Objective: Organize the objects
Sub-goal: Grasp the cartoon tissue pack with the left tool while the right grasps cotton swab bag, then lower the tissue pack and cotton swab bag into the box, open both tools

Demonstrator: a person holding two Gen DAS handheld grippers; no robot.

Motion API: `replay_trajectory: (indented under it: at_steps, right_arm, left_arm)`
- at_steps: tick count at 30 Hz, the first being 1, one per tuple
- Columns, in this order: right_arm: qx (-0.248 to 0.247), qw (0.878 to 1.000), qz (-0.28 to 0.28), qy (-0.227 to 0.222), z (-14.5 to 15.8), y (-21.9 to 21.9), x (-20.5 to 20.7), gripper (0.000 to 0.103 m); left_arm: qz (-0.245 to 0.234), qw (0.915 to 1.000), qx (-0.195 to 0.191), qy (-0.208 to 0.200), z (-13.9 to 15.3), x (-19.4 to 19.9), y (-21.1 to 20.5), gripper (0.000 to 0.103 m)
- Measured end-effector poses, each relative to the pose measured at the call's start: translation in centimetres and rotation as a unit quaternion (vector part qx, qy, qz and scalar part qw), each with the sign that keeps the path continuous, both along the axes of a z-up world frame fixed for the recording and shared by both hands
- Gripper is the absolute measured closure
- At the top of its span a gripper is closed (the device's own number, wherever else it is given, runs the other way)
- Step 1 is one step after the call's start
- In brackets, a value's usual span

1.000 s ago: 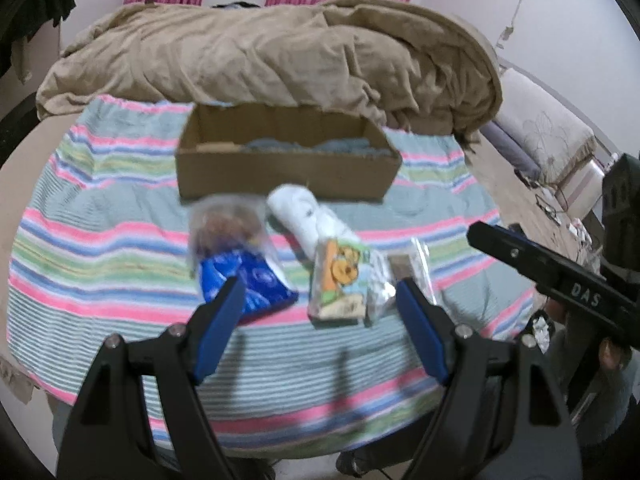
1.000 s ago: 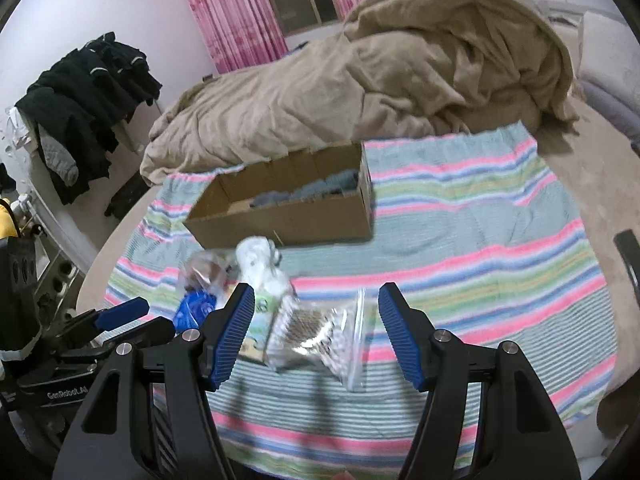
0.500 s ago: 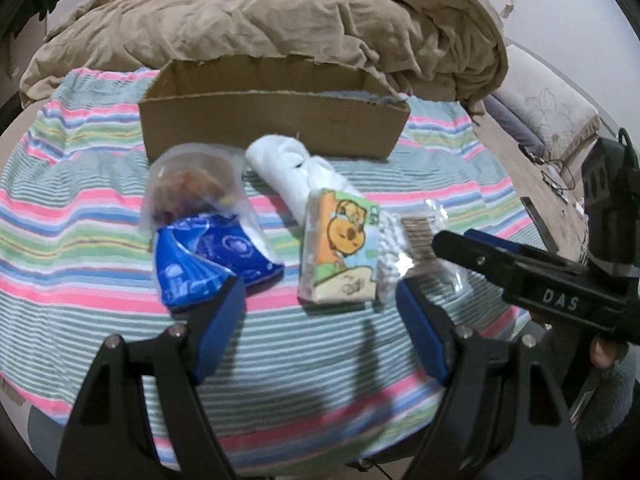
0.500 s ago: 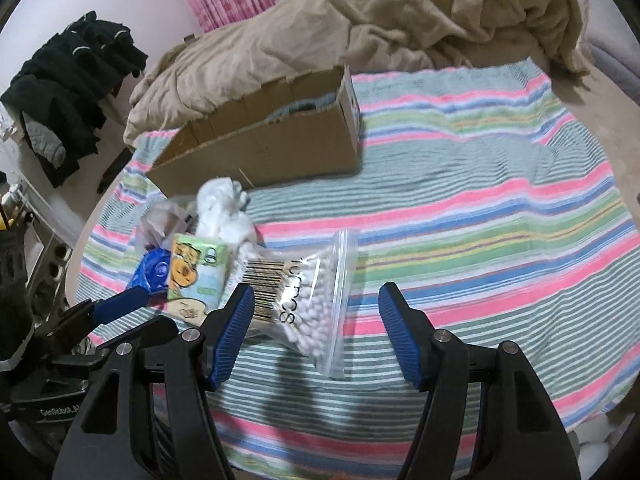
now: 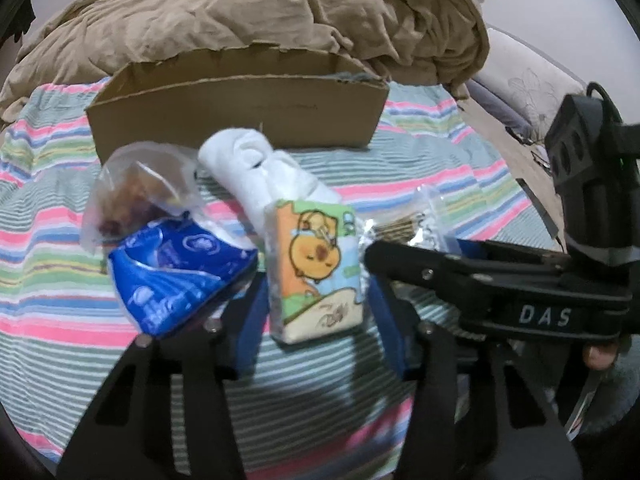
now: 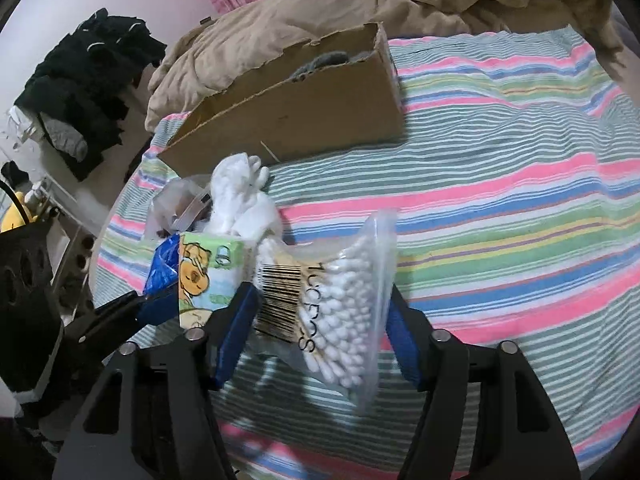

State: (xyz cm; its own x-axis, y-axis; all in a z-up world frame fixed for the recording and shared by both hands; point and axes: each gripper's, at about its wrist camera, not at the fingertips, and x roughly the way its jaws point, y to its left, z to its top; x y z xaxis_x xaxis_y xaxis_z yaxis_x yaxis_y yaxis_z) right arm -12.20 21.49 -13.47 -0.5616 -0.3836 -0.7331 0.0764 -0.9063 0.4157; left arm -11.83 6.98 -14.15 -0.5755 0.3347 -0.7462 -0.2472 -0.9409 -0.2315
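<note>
Two grippers low — left [image 5: 316, 322] astride tissue pack [image 5: 314, 276], right [image 6: 316, 332] astride swab bag [image 6: 336, 312]

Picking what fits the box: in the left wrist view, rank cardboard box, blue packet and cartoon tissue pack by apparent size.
1. cardboard box
2. blue packet and cartoon tissue pack: look alike, so unranked.

Blue-foil pouch [image 5: 176, 272], orange cartoon tissue pack [image 5: 316, 272], pastel-striped sheet [image 6: 500, 200].

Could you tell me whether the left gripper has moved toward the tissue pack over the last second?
Yes. The left gripper has advanced toward the cardboard box, and its fingers now flank the tissue pack.
</note>
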Motion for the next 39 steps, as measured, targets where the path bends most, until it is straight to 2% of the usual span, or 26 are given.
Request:
replay_trajectory:
  at_steps: [6,12,19,28,39]
  right_arm:
    - [-0.002,1.0,0.002,0.006,0.6,0.6,0.7,0.056]
    - [0.022,0.999,-0.009,0.025,2.1,0.8,2.0,0.063]
    - [0.031,0.998,-0.024,0.048,4.3,1.4,3.3,0.064]
    - [0.035,0.996,-0.026,0.083,8.1,1.4,4.1,0.064]
    - [0.045,0.989,-0.005,0.137,12.5,-0.2,2.1,0.064]
  left_arm:
    - [0.007,1.0,0.0,0.0,0.3,0.3,-0.2,0.059]
    - [0.015,0.9998,0.005,0.009,1.3,1.4,-0.4,0.059]
    - [0.025,0.9995,0.008,0.018,3.5,2.6,-1.3,0.059]
    - [0.047,0.9981,0.016,0.036,7.7,4.0,-4.0,0.059]
    - [0.074,0.9937,0.019,0.082,12.4,1.9,-7.8,0.059]
